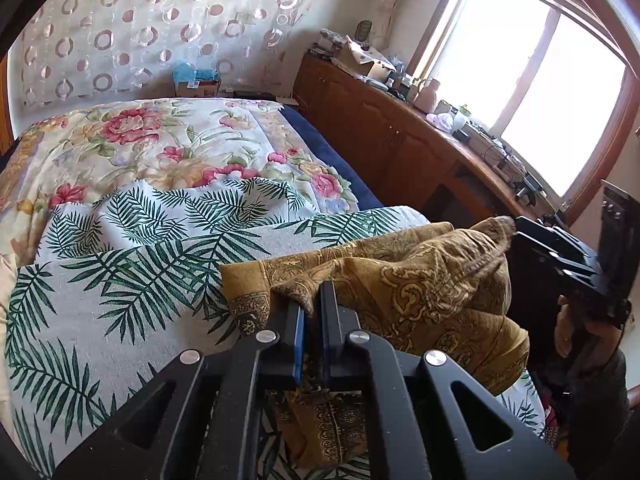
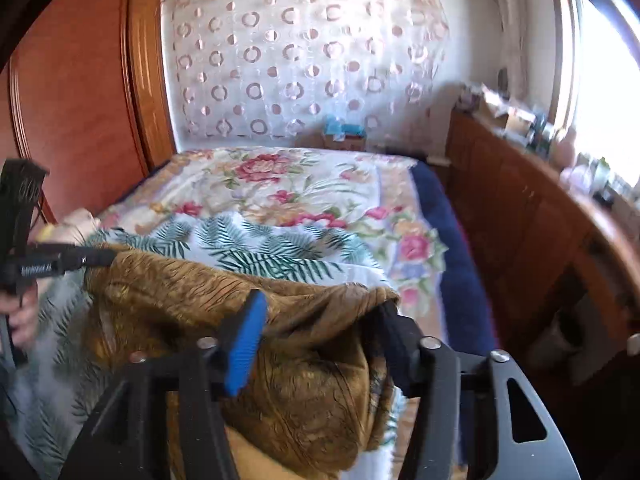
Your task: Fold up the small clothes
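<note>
A mustard-brown patterned garment [image 1: 420, 280] hangs bunched above a white cloth printed with green palm leaves [image 1: 120, 280] on the bed. My left gripper [image 1: 312, 300] is shut on one corner of the garment, which pokes up between its blue pads. From the right wrist view that same gripper [image 2: 108, 258] holds the corner at the left. My right gripper [image 2: 320, 304] stands open, its jaws wide apart. The garment [image 2: 304, 360] sags between the fingers and drapes over the right finger [image 2: 394, 336]. In the left wrist view the right gripper [image 1: 520, 236] sits at the garment's far corner.
A floral bedspread [image 1: 140, 140] with a dark blue edge [image 2: 460, 272] covers the bed. A wooden cabinet [image 1: 380, 128] topped with clutter runs under the window on the right. A wooden wardrobe [image 2: 80, 100] stands to the left. A person's hand [image 1: 568, 332] grips the right tool.
</note>
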The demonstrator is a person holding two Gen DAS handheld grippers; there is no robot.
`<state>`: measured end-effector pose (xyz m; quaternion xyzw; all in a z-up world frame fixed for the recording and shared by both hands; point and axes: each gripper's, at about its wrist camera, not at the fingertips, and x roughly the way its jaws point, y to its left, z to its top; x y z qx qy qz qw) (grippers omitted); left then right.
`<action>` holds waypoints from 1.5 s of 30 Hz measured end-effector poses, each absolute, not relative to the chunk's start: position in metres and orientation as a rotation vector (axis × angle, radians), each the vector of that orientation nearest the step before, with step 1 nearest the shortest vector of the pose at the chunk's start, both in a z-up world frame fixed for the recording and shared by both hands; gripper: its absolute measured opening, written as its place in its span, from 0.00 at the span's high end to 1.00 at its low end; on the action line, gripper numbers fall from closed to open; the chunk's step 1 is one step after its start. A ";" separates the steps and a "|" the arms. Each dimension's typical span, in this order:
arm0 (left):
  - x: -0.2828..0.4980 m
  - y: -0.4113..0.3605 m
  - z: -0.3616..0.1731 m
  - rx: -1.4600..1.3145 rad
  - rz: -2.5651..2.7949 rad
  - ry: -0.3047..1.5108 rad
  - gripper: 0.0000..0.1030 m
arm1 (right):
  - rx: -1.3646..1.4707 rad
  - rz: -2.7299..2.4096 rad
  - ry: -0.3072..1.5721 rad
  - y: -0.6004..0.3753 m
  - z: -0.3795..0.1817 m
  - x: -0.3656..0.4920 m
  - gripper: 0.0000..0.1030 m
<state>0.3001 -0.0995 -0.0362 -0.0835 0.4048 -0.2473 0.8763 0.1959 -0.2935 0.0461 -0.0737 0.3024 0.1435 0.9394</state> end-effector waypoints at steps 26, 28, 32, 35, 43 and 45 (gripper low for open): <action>0.225 -0.077 -0.010 -0.053 -0.541 0.701 0.26 | 0.112 0.334 0.858 -0.300 -0.021 0.094 0.44; 0.224 -0.077 -0.013 -0.048 -0.538 0.707 0.26 | 0.148 0.380 0.856 -0.297 -0.024 0.103 0.66; 0.226 -0.075 -0.016 -0.046 -0.526 0.717 0.26 | 0.150 0.429 0.815 -0.301 -0.016 0.118 0.96; 0.227 -0.072 -0.018 -0.048 -0.518 0.718 0.26 | 0.140 0.446 0.724 -0.309 0.012 0.122 0.98; 0.241 -0.080 -0.022 -0.052 -0.512 0.736 0.26 | 0.165 0.390 0.622 -0.346 0.053 0.180 0.98; 0.247 -0.088 -0.024 -0.038 -0.517 0.746 0.26 | 0.150 0.357 0.648 -0.343 0.045 0.202 0.98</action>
